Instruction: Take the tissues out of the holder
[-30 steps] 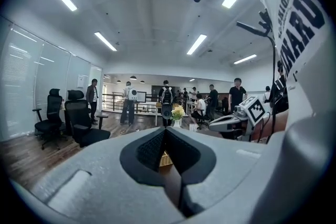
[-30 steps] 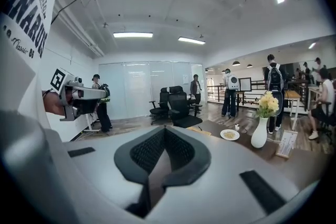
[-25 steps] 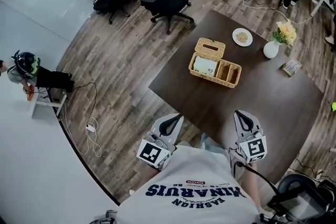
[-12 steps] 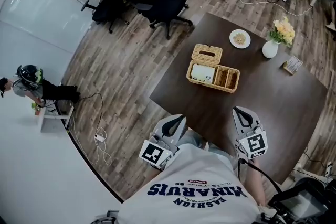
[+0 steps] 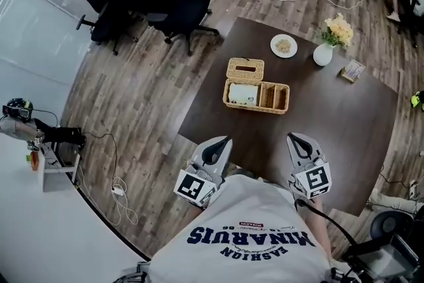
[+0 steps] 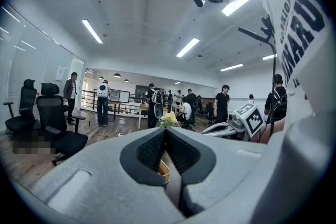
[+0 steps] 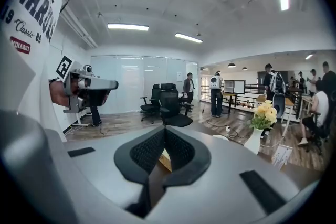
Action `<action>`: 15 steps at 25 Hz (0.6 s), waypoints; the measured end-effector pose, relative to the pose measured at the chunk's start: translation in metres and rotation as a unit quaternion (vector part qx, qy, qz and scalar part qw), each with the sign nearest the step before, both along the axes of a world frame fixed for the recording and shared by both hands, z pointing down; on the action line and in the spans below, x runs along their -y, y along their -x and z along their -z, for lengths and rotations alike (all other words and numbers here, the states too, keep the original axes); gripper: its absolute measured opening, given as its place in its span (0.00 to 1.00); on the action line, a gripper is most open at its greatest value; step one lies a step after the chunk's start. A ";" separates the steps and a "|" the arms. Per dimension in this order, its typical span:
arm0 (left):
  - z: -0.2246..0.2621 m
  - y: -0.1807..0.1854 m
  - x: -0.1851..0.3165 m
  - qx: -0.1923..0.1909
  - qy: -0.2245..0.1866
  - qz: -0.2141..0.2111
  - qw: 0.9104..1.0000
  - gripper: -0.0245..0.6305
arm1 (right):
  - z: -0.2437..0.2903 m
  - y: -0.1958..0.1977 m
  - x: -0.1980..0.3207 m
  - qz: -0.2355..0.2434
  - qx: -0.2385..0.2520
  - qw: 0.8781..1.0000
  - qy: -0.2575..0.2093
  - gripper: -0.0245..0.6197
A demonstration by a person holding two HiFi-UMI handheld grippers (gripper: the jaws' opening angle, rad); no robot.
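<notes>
- The left gripper (image 6: 166,132) is shown fully closed. Its ribbed black pads meet in a smooth grey moulded body, and nothing is held.
- The right gripper (image 7: 164,132) is likewise closed and empty, with its pads pressed together.
- Both grippers are held over the near edge of the dark, matte table (image 5: 331,122), well apart from the holder (image 5: 275,97).
- The holder is a rectangular woven wicker basket, open side up. Its long axis runs left to right across the head view.
- The tissues (image 5: 240,94), white and rounded, are seated in the holder's left compartment.
- A woven lid (image 5: 245,69) with a slot lies just beyond the holder.
- The compartments are shown only in the head view. In each gripper view, only a sliver of wicker is seen past the pad tips.
- The white vase (image 7: 255,139) is shown from the side in the right gripper view.
</notes>
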State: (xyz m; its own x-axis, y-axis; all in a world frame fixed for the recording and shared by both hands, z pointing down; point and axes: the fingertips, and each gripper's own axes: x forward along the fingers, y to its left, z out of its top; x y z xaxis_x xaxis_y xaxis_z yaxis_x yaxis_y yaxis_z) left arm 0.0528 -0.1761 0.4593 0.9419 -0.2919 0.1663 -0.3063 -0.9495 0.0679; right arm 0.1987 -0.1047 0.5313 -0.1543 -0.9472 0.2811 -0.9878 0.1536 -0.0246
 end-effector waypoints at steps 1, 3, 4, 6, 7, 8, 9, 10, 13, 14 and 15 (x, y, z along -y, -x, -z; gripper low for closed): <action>-0.001 0.004 0.002 -0.001 0.001 0.001 1.000 0.04 | 0.000 0.005 0.003 0.002 -0.002 1.000 0.005 0.05; -0.003 0.013 0.005 0.001 0.002 0.007 1.000 0.04 | 0.000 0.013 0.011 0.007 -0.009 1.000 0.016 0.05; -0.003 0.018 0.008 0.002 0.001 0.011 1.000 0.04 | 0.000 0.016 0.018 0.012 -0.016 1.000 0.022 0.05; -0.004 0.028 0.011 0.005 -0.002 0.023 1.000 0.04 | -0.002 0.023 0.031 0.028 -0.035 0.998 0.038 0.05; -0.005 0.033 0.011 0.006 -0.003 0.029 1.000 0.04 | -0.004 0.027 0.038 0.040 -0.045 0.997 0.045 0.05; -0.005 0.038 0.011 0.007 -0.004 0.035 0.999 0.04 | -0.005 0.030 0.046 0.053 -0.058 0.996 0.053 0.05; -0.006 0.044 0.012 0.008 -0.003 0.042 0.999 0.04 | -0.007 0.033 0.053 0.065 -0.072 0.993 0.060 0.05; -0.006 0.051 0.012 0.007 0.001 0.050 0.999 0.04 | -0.010 0.036 0.061 0.078 -0.088 0.991 0.067 0.05; -0.010 0.075 0.015 0.010 0.012 0.078 0.997 0.04 | -0.022 0.044 0.085 0.112 -0.146 0.979 0.088 0.05; -0.011 0.083 0.018 0.011 0.014 0.088 0.996 0.04 | -0.027 0.046 0.093 0.122 -0.165 0.974 0.097 0.05; -0.012 0.090 0.021 0.011 0.016 0.098 0.995 0.04 | -0.033 0.047 0.102 0.134 -0.184 0.968 0.106 0.05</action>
